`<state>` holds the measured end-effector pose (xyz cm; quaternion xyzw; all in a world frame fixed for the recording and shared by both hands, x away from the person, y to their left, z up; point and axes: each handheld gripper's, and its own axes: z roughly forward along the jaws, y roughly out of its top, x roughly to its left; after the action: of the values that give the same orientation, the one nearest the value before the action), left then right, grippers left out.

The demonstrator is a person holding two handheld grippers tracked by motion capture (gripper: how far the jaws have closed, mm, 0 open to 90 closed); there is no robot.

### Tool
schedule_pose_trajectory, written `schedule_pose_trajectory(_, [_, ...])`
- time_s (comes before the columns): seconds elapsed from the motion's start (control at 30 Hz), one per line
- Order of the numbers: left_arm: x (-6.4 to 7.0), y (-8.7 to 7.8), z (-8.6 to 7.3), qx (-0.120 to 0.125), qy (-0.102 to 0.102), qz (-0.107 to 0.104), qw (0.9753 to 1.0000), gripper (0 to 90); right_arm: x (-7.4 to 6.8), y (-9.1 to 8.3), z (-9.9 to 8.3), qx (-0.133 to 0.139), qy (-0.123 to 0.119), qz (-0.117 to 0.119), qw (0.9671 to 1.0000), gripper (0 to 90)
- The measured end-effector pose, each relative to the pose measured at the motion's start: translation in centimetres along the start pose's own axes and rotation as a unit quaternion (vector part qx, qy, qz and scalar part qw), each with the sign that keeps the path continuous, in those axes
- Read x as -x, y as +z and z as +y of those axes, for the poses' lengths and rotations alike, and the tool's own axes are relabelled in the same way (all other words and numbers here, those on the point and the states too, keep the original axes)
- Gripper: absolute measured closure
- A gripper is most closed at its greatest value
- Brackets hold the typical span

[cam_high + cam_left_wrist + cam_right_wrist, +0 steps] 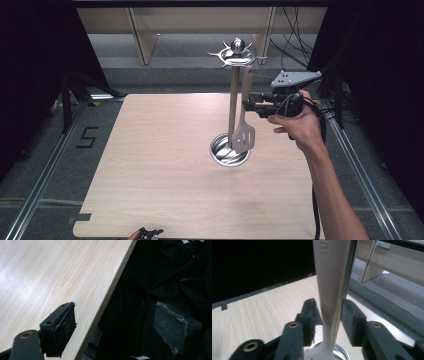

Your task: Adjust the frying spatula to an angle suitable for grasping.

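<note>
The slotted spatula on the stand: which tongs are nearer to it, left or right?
Right. The right tongs straddle the spatula handle at the stand. The left tongs are far off at the table's near edge.

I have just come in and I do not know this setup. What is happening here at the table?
A person works at a wooden table with a hand-held gripper in each hand. The right hand-held gripper has its jaws around the handle of a slotted spatula, which hangs beside the pole of a metal utensil stand; a small gap remains at each jaw. The left hand-held gripper is open and holds nothing, at the table's near edge.
</note>
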<state>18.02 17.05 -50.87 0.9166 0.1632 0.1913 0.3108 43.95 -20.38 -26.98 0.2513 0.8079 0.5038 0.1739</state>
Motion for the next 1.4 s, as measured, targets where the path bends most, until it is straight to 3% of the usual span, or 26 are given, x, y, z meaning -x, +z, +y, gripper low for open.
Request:
schedule_pose_trajectory(0.1, [0.1, 0.0, 0.0, -0.001, -0.002, -0.002, 1.0000, 17.5, -0.5, -0.5, -0.3, 0.013, -0.001, -0.005, 0.9999, 59.5])
schedule_pose_trajectory(0.2, [0.1, 0.0, 0.0, -0.001, -0.002, -0.003, 1.0000, 17.5, -1.0, -1.1, -0.9, 0.006, -0.005, -0.025, 0.9996, 54.6])
schedule_pose_trajectory(0.33, [0.0, 0.0, 0.0, 0.001, -0.002, -0.002, 1.0000, 17.5, -1.4, -1.6, -2.1, 0.022, -0.005, -0.026, 0.9994, 48.5])
schedule_pose_trajectory(0.5, [-0.2, -0.1, 0.1, -0.005, -0.002, 0.001, 1.0000, 17.5, -2.1, -2.3, -3.6, 0.023, 0.002, -0.047, 0.9986, 41.7])
schedule_pose_trajectory(0.57, [-0.3, -0.3, 0.1, -0.004, -0.004, 0.008, 0.9999, 17.6, -2.5, -2.6, -4.3, 0.019, -0.008, -0.069, 0.9974, 39.1])
schedule_pose_trajectory(0.6, [-0.4, -0.4, 0.1, -0.003, -0.007, -0.003, 1.0000, 17.5, -2.7, -2.7, -4.8, 0.021, -0.010, -0.073, 0.9970, 38.7])
schedule_pose_trajectory(0.7, [-0.5, -0.5, 0.0, -0.001, -0.018, 0.030, 0.9994, 17.5, -3.2, -3.1, -6.2, 0.018, -0.003, -0.084, 0.9963, 37.7])
schedule_pose_trajectory(0.73, [-0.6, -0.4, 0.0, 0.000, -0.021, 0.026, 0.9994, 17.6, -3.2, -3.2, -6.9, 0.023, -0.004, -0.090, 0.9957, 37.5])
schedule_pose_trajectory(0.83, [-0.9, -0.6, -0.1, 0.005, -0.036, 0.028, 0.9990, 17.5, -3.2, -3.1, -8.4, 0.033, 0.010, -0.093, 0.9951, 37.0])
schedule_pose_trajectory(1.03, [-1.0, -0.8, -0.1, 0.005, -0.037, 0.036, 0.9987, 17.5, -3.2, -2.9, -10.2, 0.006, 0.040, -0.087, 0.9953, 35.6])
schedule_pose_trajectory(1.23, [-1.0, -0.9, -0.1, 0.006, -0.040, 0.040, 0.9984, 17.5, -3.4, -2.9, -11.2, 0.001, 0.034, -0.081, 0.9961, 35.6])
schedule_pose_trajectory(1.27, [-1.0, -0.9, -0.1, 0.007, -0.041, 0.041, 0.9983, 17.5, -3.6, -2.9, -11.3, -0.003, 0.042, -0.079, 0.9960, 35.5])
schedule_pose_trajectory(1.3, [-1.0, -0.8, -0.1, 0.008, -0.044, 0.039, 0.9983, 17.5, -3.6, -2.9, -11.4, -0.001, 0.033, -0.081, 0.9962, 35.4])
schedule_pose_trajectory(1.4, [-1.0, -0.9, -0.1, 0.008, -0.045, 0.037, 0.9983, 17.6, -4.1, -2.8, -11.7, -0.011, 0.043, -0.075, 0.9962, 35.0])
